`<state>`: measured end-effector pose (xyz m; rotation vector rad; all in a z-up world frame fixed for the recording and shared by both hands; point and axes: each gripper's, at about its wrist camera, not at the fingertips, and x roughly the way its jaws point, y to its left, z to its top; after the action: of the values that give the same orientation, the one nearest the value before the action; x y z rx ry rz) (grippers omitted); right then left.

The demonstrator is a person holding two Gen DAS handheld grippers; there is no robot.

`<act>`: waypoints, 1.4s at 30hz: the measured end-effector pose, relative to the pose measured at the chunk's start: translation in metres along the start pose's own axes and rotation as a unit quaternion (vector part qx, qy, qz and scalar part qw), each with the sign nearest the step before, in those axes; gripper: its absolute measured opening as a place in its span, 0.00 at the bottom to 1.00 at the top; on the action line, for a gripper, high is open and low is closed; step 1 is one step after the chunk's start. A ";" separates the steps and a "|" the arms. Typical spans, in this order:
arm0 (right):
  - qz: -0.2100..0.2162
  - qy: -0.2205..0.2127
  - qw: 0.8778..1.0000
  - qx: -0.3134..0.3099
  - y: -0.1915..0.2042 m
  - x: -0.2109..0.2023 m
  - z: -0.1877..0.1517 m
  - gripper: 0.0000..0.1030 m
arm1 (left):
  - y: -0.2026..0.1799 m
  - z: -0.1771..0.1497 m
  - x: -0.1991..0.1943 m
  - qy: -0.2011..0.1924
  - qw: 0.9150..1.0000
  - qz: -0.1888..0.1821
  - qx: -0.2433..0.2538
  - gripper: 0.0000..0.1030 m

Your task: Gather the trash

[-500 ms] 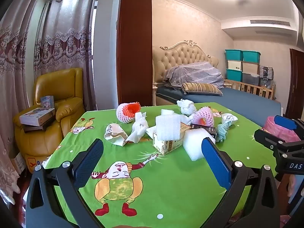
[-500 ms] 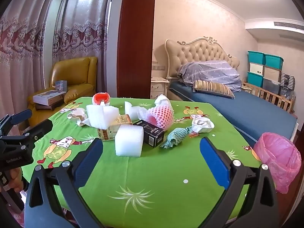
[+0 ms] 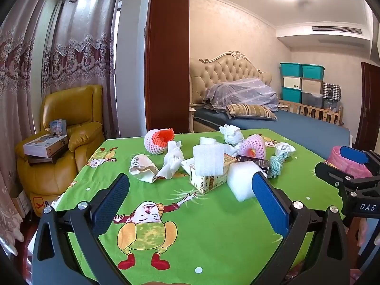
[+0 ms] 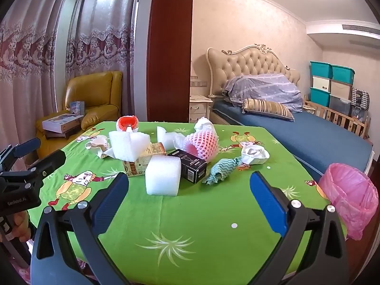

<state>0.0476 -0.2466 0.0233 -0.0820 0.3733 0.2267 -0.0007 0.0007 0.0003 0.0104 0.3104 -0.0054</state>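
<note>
Left gripper (image 3: 190, 199) held low over the green cartoon-print surface (image 3: 213, 237), jaws spread wide, nothing between them. Right gripper (image 4: 188, 193) likewise wide apart and empty, hovering over the same surface (image 4: 213, 225).

Trash heaped ahead of both pairs of jaws, none of it touched. Just beyond the right jaw of the left gripper: white foam block (image 3: 242, 180), lying beside a small printed carton (image 3: 209, 181) with a white foam sheet (image 3: 208, 159) leaning on top. Ahead and left of the left jaws: crumpled paper cup (image 3: 142, 167) and wadded white tissue (image 3: 173, 163). Farther out: pink foam fruit net with orange lining (image 3: 158, 140), a second pink fruit net (image 3: 251, 147), black box (image 3: 253, 161), teal zigzag cloth (image 3: 276, 165), crushed white cup (image 3: 284, 149), another tissue wad (image 3: 231, 134).

From the right wrist view: foam block (image 4: 163, 175) straight ahead, just past the left jaw; black box (image 4: 188, 165) touching it on the right; teal cloth (image 4: 219, 169) centred ahead between the jaws; crushed white cup (image 4: 254, 155) beyond it. Pink bin bag (image 4: 349, 194), mouth open, off the surface edge to the right of the right jaw.

Left gripper seen at the left edge of the right wrist view, gripped by a hand (image 4: 20, 228).
</note>
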 end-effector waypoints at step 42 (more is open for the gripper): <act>0.003 0.007 1.000 0.010 -0.001 0.007 -0.005 0.96 | -0.001 -0.005 0.000 0.003 1.000 -0.004 -0.007 0.94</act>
<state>0.0519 -0.2472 0.0159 -0.0623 0.3894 0.2291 -0.0025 0.0002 -0.0039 -0.0042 0.3171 -0.0118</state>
